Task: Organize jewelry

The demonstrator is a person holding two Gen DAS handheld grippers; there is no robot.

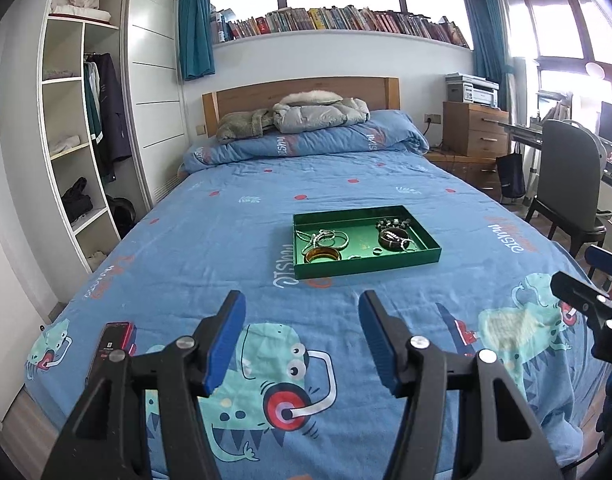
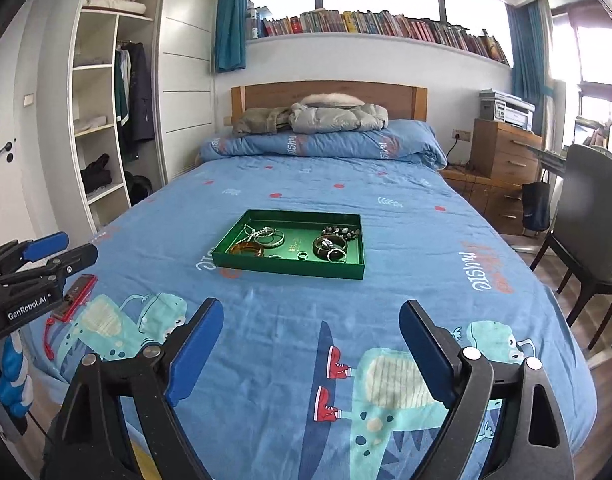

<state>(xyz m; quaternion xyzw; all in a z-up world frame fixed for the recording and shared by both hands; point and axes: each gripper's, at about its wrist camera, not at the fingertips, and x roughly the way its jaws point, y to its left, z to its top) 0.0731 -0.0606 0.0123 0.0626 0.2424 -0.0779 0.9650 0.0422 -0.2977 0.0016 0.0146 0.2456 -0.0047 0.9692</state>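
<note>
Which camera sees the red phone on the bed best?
The right wrist view: the red phone lies in the open beside the left gripper. In the left wrist view the phone is partly hidden behind that gripper's own finger.

Green tray (image 1: 386, 268) on blue monster-print bedsheet (image 1: 225, 240); blue-padded jaws.

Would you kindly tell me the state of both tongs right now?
Left tongs: open, holding nothing.
Right tongs: open, holding nothing.

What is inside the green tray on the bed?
The tray holds an amber bangle, silver chains and bangles, a dark bangle, a bead bracelet and small rings. The near wall hides a strip of the floor.
</note>
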